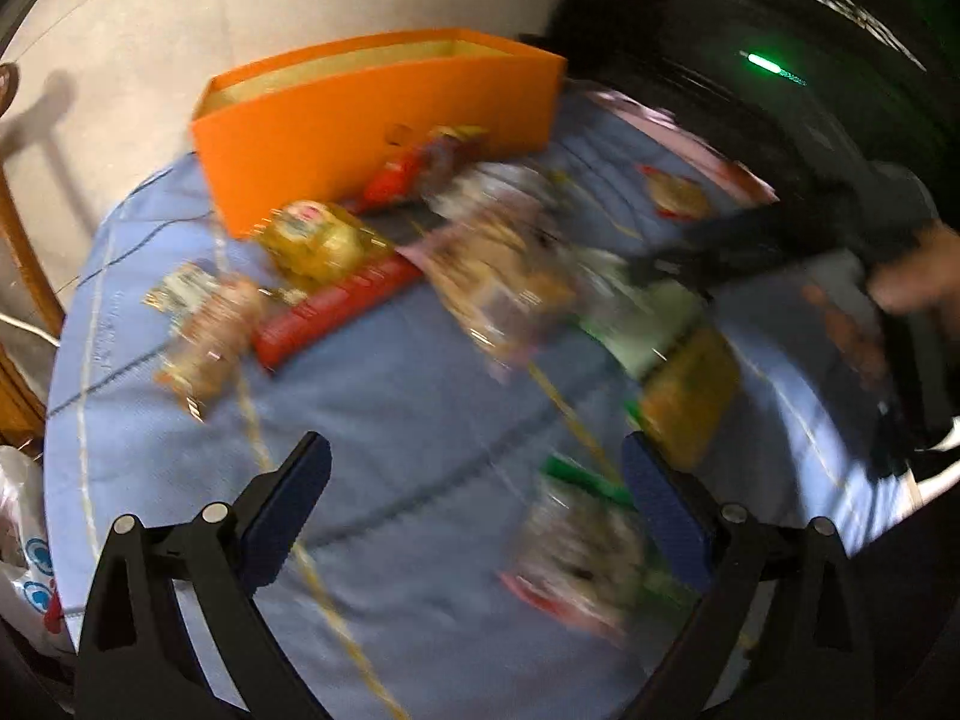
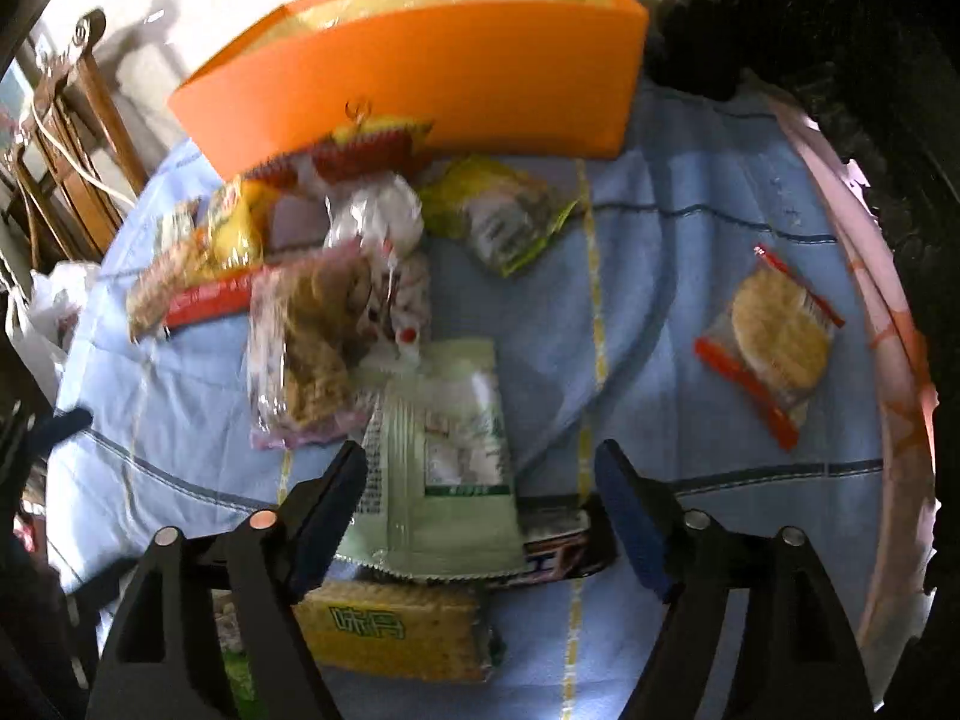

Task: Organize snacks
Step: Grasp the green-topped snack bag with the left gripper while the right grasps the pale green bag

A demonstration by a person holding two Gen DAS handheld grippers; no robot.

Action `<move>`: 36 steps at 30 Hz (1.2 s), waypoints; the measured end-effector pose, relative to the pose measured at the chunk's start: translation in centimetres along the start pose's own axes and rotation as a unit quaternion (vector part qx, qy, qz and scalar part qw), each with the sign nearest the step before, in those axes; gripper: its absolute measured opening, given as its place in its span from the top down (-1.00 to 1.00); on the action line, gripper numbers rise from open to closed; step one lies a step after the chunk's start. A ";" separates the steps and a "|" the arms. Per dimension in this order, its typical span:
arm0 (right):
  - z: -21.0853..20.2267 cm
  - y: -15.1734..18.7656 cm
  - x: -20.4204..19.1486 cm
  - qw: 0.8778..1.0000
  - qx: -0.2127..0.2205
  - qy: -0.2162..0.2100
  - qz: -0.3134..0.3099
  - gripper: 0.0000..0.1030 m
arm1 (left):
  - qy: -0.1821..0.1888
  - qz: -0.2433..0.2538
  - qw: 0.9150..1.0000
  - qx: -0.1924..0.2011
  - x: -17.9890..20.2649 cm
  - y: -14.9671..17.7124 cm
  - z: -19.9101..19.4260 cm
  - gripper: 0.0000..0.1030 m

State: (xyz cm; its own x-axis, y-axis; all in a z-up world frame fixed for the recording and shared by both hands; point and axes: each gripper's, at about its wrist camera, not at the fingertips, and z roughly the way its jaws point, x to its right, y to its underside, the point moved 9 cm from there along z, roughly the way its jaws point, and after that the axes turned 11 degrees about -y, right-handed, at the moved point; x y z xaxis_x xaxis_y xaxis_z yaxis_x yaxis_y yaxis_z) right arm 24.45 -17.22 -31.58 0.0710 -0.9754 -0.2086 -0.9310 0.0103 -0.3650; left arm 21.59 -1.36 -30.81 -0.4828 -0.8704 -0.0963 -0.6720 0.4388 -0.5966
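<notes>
An open orange box point(image 1: 372, 120) point(image 2: 420, 78) stands at the far side of a blue cloth. Several snack packets lie in front of it: a red bar point(image 1: 336, 312), a yellow packet point(image 1: 318, 240), a clear cookie bag point(image 2: 312, 348), a pale green packet point(image 2: 444, 462) and a round cracker packet point(image 2: 774, 336). My left gripper point(image 1: 474, 480) is open and empty above the cloth; this view is blurred. My right gripper point(image 2: 480, 480) is open, with its fingers on either side of the pale green packet. The right gripper also shows in the left wrist view point(image 1: 720, 252).
A yellow biscuit pack point(image 2: 390, 630) and a dark wrapper point(image 2: 558, 558) lie under the right gripper. Wooden chairs point(image 2: 66, 138) and a white plastic bag point(image 1: 24, 540) stand off the cloth's left edge. A pink border point(image 2: 888, 324) runs along the right.
</notes>
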 end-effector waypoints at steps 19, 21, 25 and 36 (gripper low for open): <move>4.8 -1.0 -0.9 0.996 -0.036 0.054 -0.055 -0.91 | -0.043 -0.042 0.996 -0.067 2.3 4.0 4.2 -0.84; 5.3 -0.3 -0.2 0.997 -0.051 0.036 -0.039 -0.92 | -0.060 -0.039 0.996 -0.061 1.6 4.0 4.4 -0.86; 5.6 -0.3 0.0 0.998 -0.048 0.026 -0.030 -0.93 | -0.065 -0.021 0.996 -0.054 1.8 3.8 4.7 -0.92; 4.5 1.4 -2.9 0.997 -0.025 -0.002 -0.073 0.06 | -0.020 -0.083 0.996 -0.032 -1.8 3.1 3.6 0.33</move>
State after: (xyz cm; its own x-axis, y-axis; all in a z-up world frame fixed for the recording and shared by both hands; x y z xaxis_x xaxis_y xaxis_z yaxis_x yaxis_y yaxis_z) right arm 24.52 -13.36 -35.54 0.2082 -0.9649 -0.1600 -0.9272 -0.1427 -0.3463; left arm 22.36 0.77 -35.38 -0.3401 -0.9398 -0.0320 -0.7758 0.2996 -0.5553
